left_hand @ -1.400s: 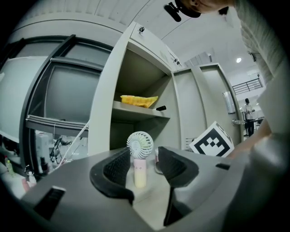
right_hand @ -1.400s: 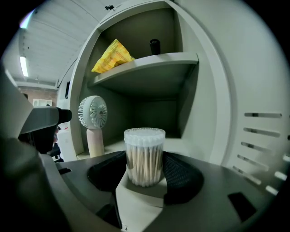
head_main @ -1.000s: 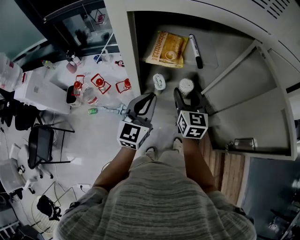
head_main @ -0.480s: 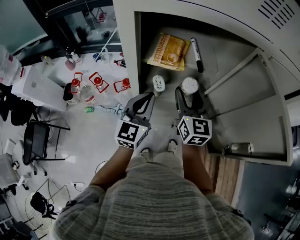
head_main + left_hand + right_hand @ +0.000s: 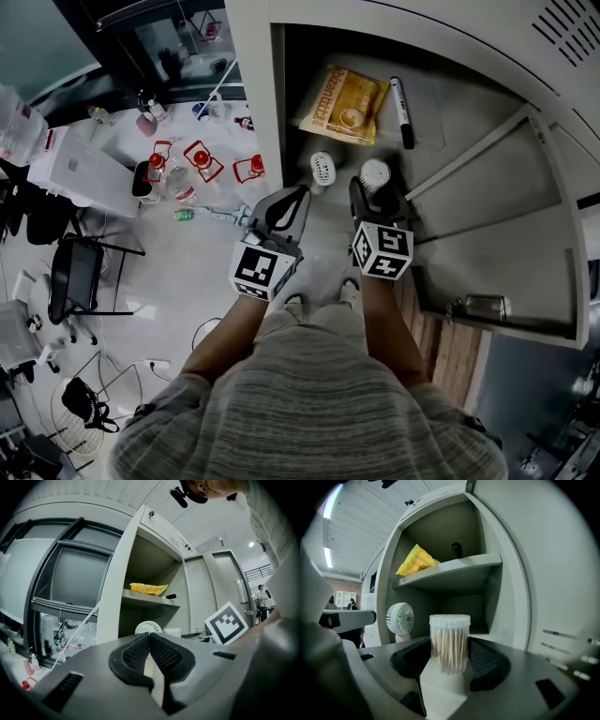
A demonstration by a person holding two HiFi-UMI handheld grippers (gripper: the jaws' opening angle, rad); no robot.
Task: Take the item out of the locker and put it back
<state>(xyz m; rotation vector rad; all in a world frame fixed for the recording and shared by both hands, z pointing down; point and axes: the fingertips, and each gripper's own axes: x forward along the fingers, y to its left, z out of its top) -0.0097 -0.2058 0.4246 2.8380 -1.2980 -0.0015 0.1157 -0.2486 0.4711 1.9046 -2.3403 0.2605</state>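
The grey locker [image 5: 255,84] stands open in front of me. My right gripper [image 5: 375,189] is shut on a clear jar of cotton swabs [image 5: 450,641], whose white lid [image 5: 374,173] shows at the opening of the lower compartment. A small white fan [image 5: 322,168] stands just left of the jar on the lower shelf. On the upper shelf lie a yellow packet [image 5: 343,98] and a black marker [image 5: 401,100]. To the left, my left gripper [image 5: 302,191] is level with the locker's left wall, shut and empty, its pads [image 5: 140,651] pressed together.
The locker door [image 5: 506,206] is swung open at the right, with a metal latch [image 5: 478,305] near its edge. Left of the locker, a table [image 5: 80,173] and the floor around it carry bottles and red-capped items [image 5: 199,159]. A black chair [image 5: 80,286] stands further left.
The right gripper with the jar eased slightly back from the shelf, then returned to about where it was. The left gripper has stayed in place.
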